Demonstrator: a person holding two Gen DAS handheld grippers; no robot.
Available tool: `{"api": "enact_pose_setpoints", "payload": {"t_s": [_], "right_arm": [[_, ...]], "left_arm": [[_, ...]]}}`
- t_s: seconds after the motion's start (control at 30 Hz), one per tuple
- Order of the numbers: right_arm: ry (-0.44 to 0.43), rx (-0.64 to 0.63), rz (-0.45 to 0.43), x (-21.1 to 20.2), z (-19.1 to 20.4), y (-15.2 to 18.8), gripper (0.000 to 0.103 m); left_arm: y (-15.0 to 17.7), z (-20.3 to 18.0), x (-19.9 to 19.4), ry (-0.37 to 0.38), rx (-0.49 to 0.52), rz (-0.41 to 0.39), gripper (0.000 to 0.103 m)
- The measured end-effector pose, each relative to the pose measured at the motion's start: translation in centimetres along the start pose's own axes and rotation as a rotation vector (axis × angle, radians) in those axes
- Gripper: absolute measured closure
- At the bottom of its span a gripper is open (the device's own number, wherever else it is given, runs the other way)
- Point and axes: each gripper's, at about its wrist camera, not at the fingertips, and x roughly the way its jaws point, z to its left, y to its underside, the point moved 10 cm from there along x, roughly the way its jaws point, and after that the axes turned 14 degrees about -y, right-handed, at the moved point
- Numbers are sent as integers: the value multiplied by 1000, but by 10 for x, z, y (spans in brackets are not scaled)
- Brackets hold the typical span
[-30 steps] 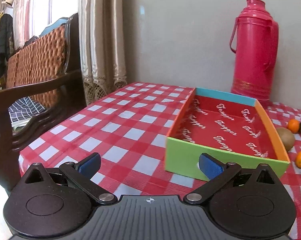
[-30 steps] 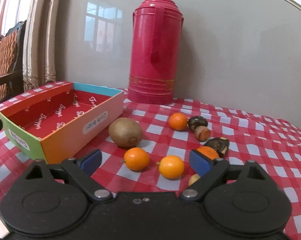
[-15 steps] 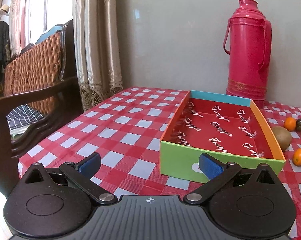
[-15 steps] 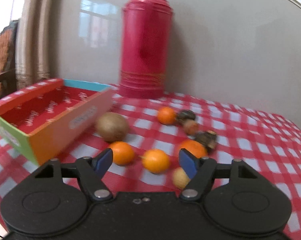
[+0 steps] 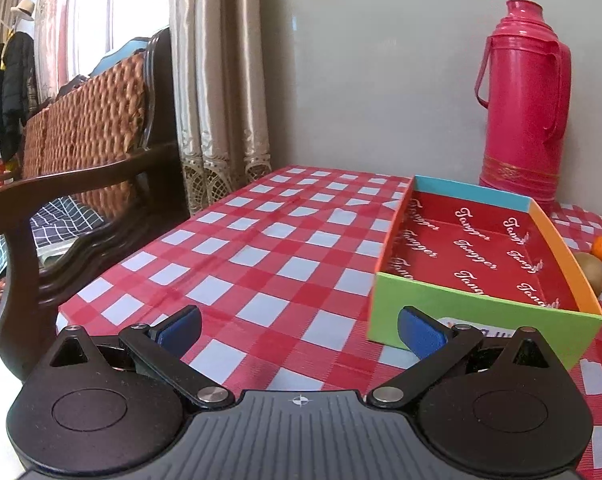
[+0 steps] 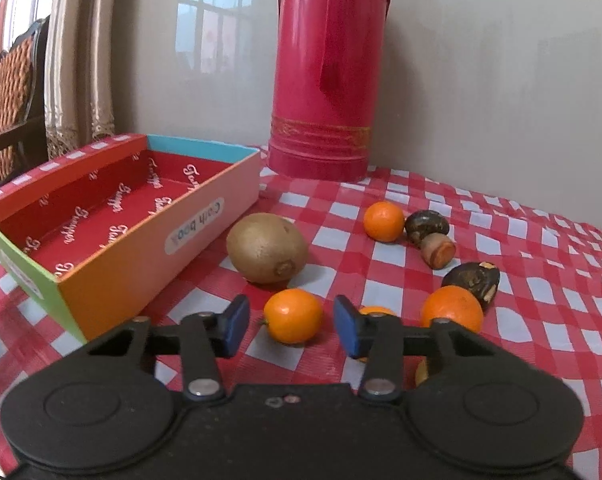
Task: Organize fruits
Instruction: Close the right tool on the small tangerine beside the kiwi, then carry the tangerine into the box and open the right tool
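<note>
Right gripper [image 6: 288, 325], jaws closing, straddles the small round orange kumquat [image 6: 293, 315] on the red-checked tablecloth [image 6: 541, 320]; pads apparently not yet touching. Multicoloured cardboard box [image 6: 141, 256] lies left. Left gripper [image 5: 301, 330] gapes, farther off.

**Script Inside the Box, a Sticker on Its Side**

The box [image 5: 481, 312] near the bench's left edge is lined in red, and that lining [image 5: 473, 248] repeats one white script word, which reads as "Tangper" or close to it; the lettering is too loose to be sure. On the box's long orange outer wall, a white oval sticker [image 6: 194, 227] appears upside down and seems to read "Cash book". A second label on the green end wall is too hidden to read.
</note>
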Motion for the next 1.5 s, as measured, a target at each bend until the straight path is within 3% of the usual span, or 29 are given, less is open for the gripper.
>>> {"api": "enact_pose_setpoints", "payload": {"t_s": [0.3,1.17,1.5], "right_arm": [[-1,2,26,7,4,3,74],[-20,-41,-105,-30,35,-33,76],[-131,-138,-179,-32,105,-60,76]], "left_arm": [[0,2,0,2,-2,-4,0],[2,16,-3,1,-21,-12,0],[7,43,5,-37,-44,-4,0]]}}
